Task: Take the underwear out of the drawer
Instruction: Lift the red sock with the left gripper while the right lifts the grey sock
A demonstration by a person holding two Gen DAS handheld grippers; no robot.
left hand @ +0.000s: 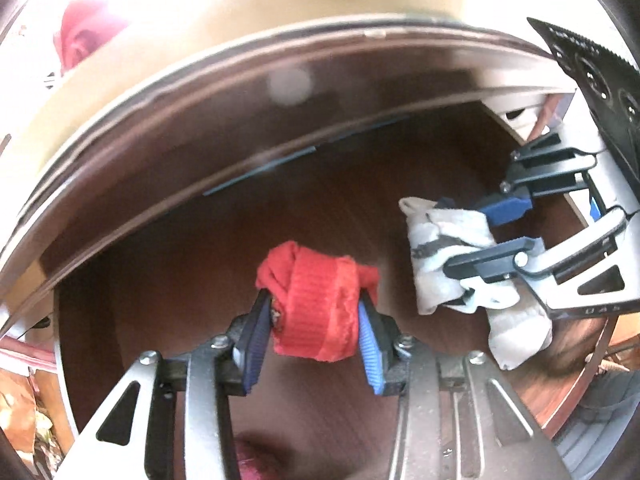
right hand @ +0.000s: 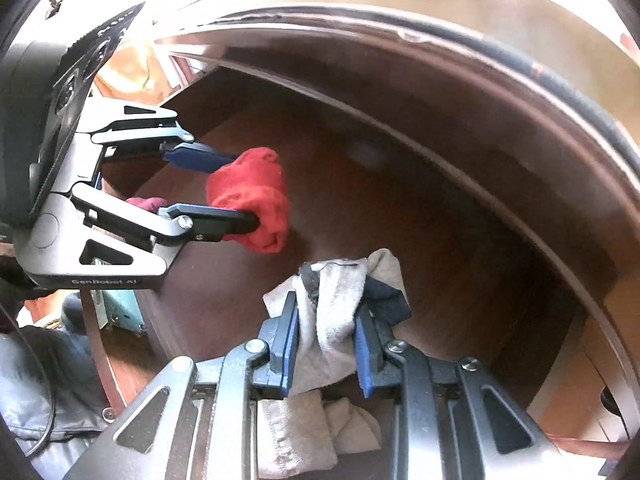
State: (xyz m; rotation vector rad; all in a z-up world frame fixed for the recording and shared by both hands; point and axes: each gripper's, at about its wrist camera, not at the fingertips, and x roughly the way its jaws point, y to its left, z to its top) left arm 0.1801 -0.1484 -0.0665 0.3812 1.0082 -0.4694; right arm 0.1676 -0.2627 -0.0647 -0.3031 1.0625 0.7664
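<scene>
A rolled red underwear (left hand: 316,304) sits between the blue pads of my left gripper (left hand: 316,300), which is shut on it and holds it above the dark brown drawer floor (left hand: 320,200). In the right wrist view the same red underwear (right hand: 256,200) and left gripper (right hand: 244,190) show at the left. My right gripper (right hand: 326,304) is shut on a crumpled grey-white underwear (right hand: 328,340) with a dark blue part; its loose end hangs below the fingers. The left wrist view shows this grey-white underwear (left hand: 440,256) and the right gripper (left hand: 476,236) at the right.
The drawer's brown walls (right hand: 460,128) and pale rim (left hand: 240,12) curve round both grippers. A dark red cloth (right hand: 146,202) lies below the left gripper. Outside the drawer are a teal box (right hand: 120,312) and a person's grey clothing (right hand: 24,400).
</scene>
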